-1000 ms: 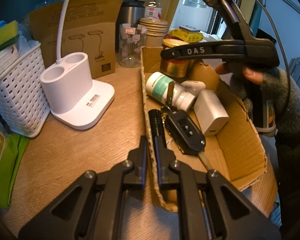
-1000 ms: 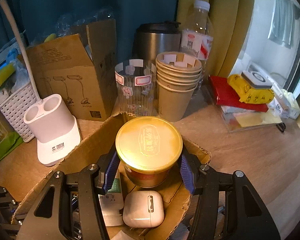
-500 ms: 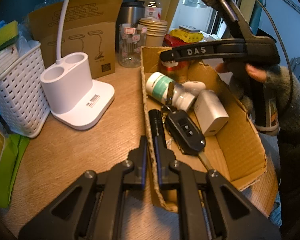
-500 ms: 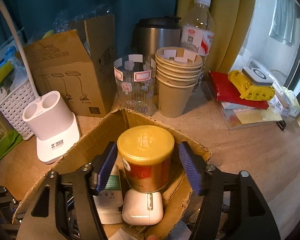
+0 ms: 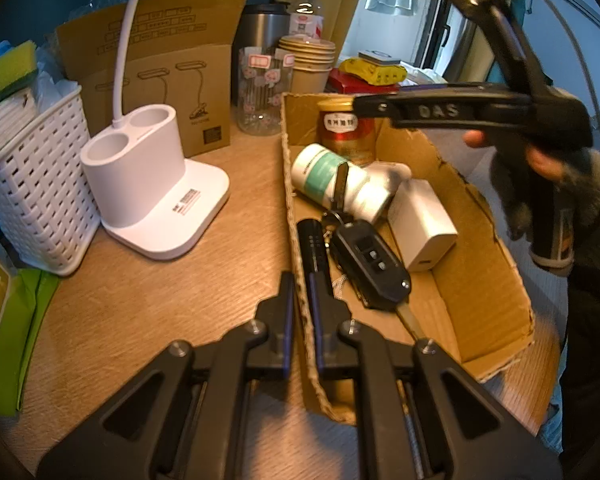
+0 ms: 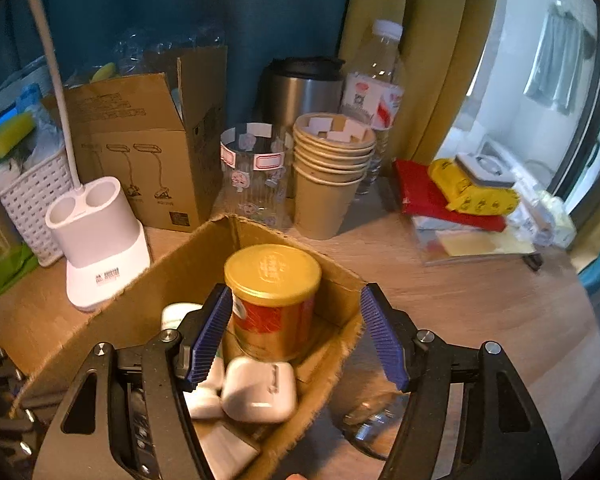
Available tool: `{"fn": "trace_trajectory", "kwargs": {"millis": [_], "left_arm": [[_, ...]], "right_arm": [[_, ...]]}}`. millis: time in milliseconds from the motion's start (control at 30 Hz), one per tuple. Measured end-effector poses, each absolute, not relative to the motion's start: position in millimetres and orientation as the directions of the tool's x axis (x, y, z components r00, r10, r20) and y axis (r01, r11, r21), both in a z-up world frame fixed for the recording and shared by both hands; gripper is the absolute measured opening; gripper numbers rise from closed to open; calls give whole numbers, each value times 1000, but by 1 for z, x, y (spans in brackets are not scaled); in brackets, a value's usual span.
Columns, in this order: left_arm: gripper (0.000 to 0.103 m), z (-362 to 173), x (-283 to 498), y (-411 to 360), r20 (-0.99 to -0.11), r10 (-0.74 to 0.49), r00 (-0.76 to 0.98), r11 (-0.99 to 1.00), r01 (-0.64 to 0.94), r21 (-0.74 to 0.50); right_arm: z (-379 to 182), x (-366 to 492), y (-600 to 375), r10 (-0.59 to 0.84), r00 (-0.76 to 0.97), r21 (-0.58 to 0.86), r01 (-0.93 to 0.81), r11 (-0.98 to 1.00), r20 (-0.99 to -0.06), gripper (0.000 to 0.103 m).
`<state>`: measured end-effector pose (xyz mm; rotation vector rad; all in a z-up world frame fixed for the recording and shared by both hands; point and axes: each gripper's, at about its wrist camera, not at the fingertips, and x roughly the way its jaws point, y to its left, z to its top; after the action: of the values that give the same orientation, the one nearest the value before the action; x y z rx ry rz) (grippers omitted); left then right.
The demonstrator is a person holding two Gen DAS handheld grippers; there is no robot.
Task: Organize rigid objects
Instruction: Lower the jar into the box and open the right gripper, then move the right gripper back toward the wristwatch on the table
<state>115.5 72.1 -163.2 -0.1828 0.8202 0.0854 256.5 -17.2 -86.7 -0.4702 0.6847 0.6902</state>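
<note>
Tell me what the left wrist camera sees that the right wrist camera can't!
Only the left wrist view shows the black car key, the black flashlight and the left gripper shut on the cardboard box's wall. Only the right wrist view shows the right gripper's open blue pads, which have just been opening, clear of the can. Both show the gold-lidded red can standing in the box, the white earbud case and the white lamp base.
</note>
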Motion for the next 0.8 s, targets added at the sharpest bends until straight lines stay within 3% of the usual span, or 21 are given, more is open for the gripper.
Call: {"fn": "trace_trajectory", "kwargs": {"millis": [233,533,800], "left_arm": [[10,-163,115,72,-733,5,680,981,-146,-129],[10,-163,115,73,-734,3,680,981,-145,-131],[9,-163,115,73,-734,3,680,981,-146,-131]], "right_arm": [[-107,257,-12,302,626,-322,-685,654,-719,70],[-115,261,-7,316,600,-284,-696,660,-735,72],[-83,254,-25,373,635,-238,-668,705,-676,72]]}}
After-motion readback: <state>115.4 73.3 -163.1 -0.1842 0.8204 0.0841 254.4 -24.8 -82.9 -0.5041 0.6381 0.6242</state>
